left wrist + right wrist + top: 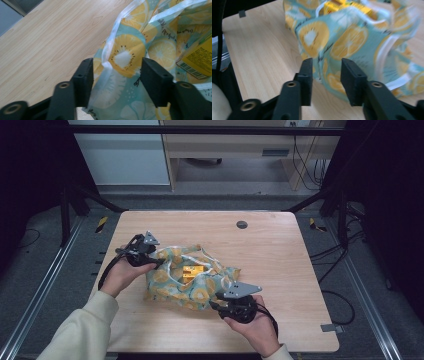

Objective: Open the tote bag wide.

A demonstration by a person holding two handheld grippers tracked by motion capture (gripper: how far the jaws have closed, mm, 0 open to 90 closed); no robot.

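Both of your grippers are flanking the citrus-print bag (192,277) lying mid-table with a yellow box (192,273) inside: the left gripper (117,72) is straddling its left rim fabric, jaws apart, while the right gripper (325,75) is straddling its near-right edge, jaws likewise apart.

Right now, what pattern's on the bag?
Teal bag with yellow citrus slices and white trim; clearest in the left gripper view.

A teal cloth bag (192,282) printed with lemon slices lies crumpled and open near the table's (280,250) middle, a yellow box (192,272) inside.
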